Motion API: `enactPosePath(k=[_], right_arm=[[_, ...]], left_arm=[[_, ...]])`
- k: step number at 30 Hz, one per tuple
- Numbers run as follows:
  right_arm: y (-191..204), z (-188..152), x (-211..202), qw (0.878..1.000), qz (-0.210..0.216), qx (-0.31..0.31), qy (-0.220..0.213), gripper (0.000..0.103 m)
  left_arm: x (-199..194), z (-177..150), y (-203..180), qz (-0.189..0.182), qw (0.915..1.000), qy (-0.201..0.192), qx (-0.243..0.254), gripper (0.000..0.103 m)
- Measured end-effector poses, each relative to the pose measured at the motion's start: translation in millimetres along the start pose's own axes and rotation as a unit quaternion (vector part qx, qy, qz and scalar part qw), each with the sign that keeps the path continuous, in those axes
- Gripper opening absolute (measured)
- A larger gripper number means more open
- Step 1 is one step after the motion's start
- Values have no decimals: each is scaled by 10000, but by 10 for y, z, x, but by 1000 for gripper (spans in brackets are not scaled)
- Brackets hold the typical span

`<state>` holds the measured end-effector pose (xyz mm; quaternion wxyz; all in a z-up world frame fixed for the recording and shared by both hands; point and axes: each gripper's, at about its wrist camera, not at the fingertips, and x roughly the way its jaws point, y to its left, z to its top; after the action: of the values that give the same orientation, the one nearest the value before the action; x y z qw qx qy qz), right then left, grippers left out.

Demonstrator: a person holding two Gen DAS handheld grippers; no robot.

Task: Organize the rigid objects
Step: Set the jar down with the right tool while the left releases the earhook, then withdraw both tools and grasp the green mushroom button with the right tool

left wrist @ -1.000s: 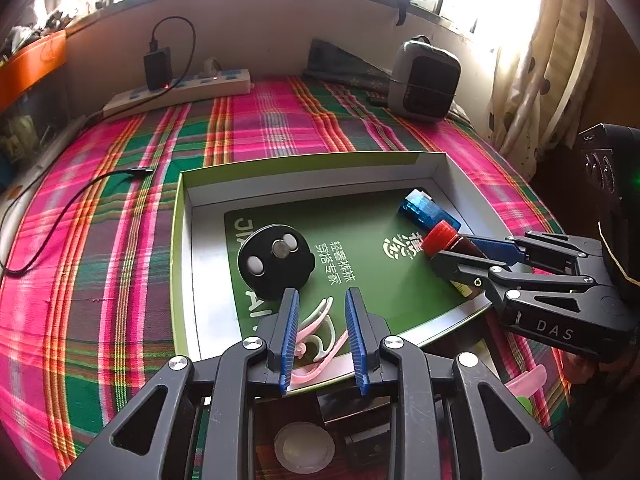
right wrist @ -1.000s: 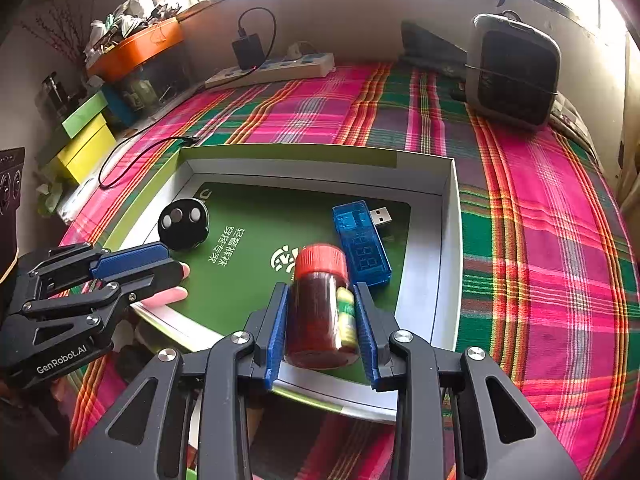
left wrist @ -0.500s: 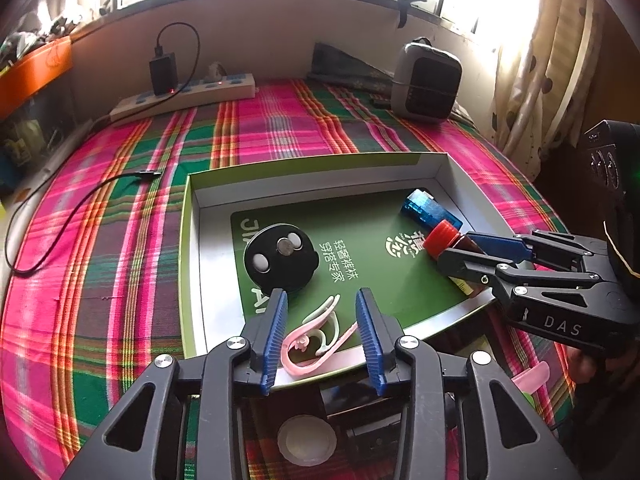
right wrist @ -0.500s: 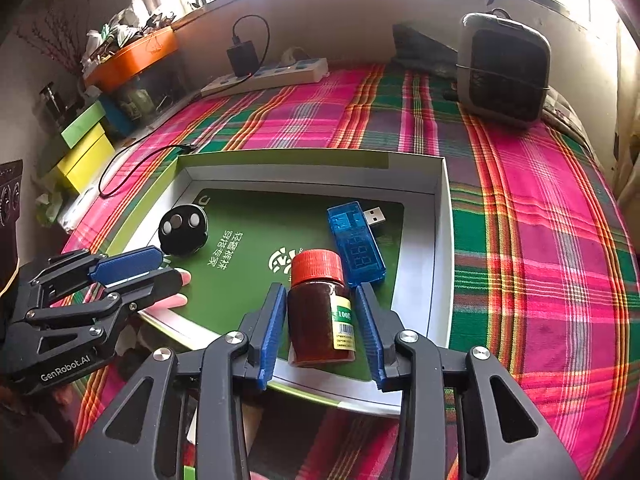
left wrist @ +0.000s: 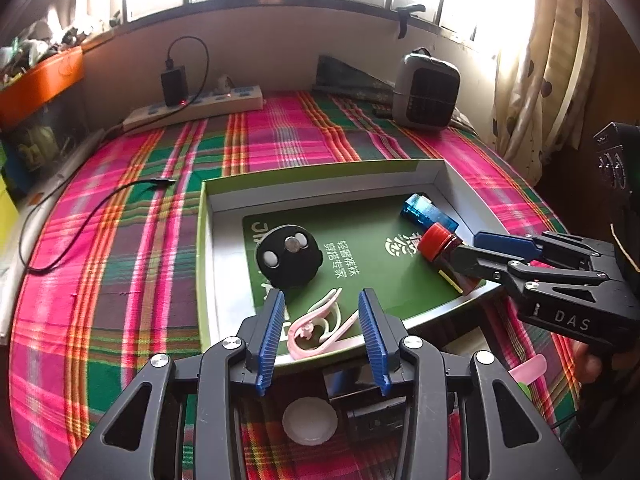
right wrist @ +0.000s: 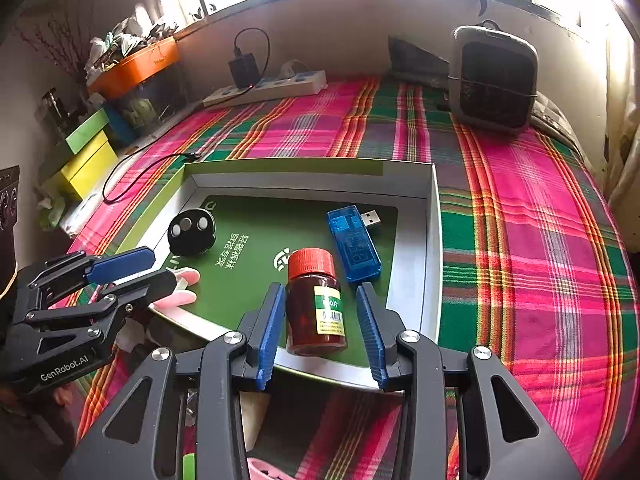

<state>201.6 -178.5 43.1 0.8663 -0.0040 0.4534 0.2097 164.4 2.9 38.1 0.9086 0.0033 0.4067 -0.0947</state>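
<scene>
A shallow green-rimmed tray (left wrist: 204,264) lies on the plaid cloth. Inside it are a black round remote (left wrist: 289,256), a blue USB tester (right wrist: 354,246), a brown bottle with a red cap (right wrist: 316,308) and a pink clip (left wrist: 316,328). My left gripper (left wrist: 322,294) hangs over the tray's near edge. Its jaws are opening, and the clip lies loose between them, touched by neither pad. My right gripper (right wrist: 319,286) stands open around the bottle, with a gap on both sides. The bottle rests on the tray floor.
A white power strip (left wrist: 192,110) with a charger and a grey heater (left wrist: 426,94) stand along the far wall. A black cable (left wrist: 100,200) trails across the cloth on the left. Yellow and green boxes (right wrist: 86,156) sit off the left edge. A white round lid (left wrist: 310,420) lies below the left gripper.
Both grippers have opened. The left one let go of the pink clip, which now lies in the tray. The right one released the bottle onto the tray floor.
</scene>
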Motion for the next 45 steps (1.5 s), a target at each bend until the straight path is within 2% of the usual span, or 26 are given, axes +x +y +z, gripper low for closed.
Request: enactPosePath(k=[25, 28, 30, 41, 45], right_arm=[[102, -278, -388, 9991, -99, 132, -398, 39], [110, -314, -446, 9988, -110, 135, -457, 39], [113, -345, -485, 9986, -118, 144, -492, 39], [107, -571, -643, 9979, -153, 255, -568, 39], [139, -665, -693, 9980, -23, 261, -570, 39]], left_arm=[[-403, -240, 4, 164, 9993, -340, -58, 39], [-452, -284, 49, 110, 9990, -391, -166, 40], [-476, -307, 86, 96, 9987, -424, -253, 45], [-531, -533, 247, -45, 9978, -361, -560, 46], [-526, -611, 309, -58, 9973, -298, -668, 46]])
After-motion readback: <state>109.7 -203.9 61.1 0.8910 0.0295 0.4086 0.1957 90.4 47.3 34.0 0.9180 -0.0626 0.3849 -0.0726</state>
